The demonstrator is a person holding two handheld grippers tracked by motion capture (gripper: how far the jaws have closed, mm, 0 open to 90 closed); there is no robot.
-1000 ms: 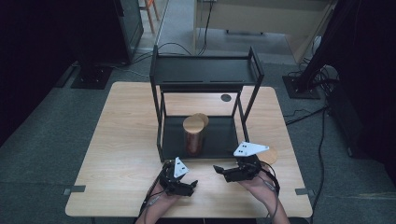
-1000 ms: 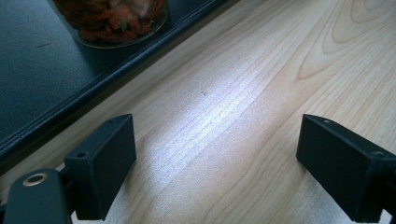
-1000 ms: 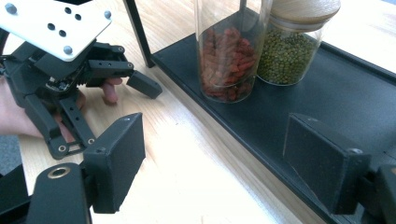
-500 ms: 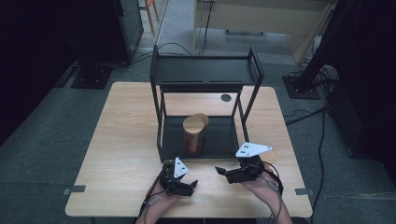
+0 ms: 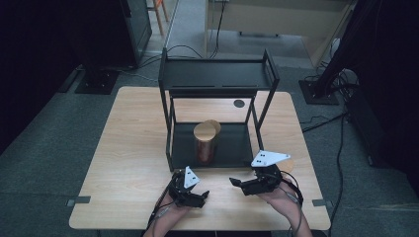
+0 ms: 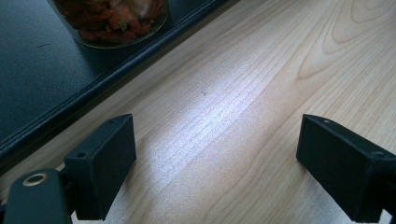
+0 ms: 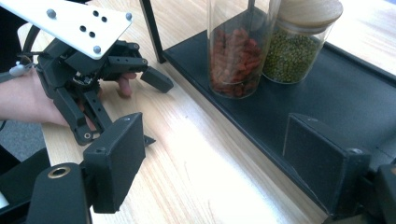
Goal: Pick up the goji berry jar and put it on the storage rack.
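Two glass jars stand close together on the lower shelf (image 5: 232, 148) of a black rack. The front jar (image 5: 205, 145) holds red pieces (image 7: 233, 56); its base (image 6: 116, 18) lies ahead of my left jaws. The jar of green beans (image 7: 296, 51) behind it has a wooden lid (image 5: 214, 124). My left gripper (image 5: 203, 195) rests on the table in front of the rack, open (image 6: 217, 168) over bare wood. My right gripper (image 5: 236, 183) is held to its right, open (image 7: 219, 163) with nothing between the jaws, facing the left gripper (image 7: 152, 109) and the shelf's front edge.
The rack's upper shelf (image 5: 215, 76) overhangs the jars, with black posts (image 5: 170, 128) at its corners. The lower shelf has a raised lip (image 7: 243, 140) along its front. A small dark hole (image 5: 239, 103) marks the table behind the rack. Bare wood (image 5: 123, 148) spreads to the left.
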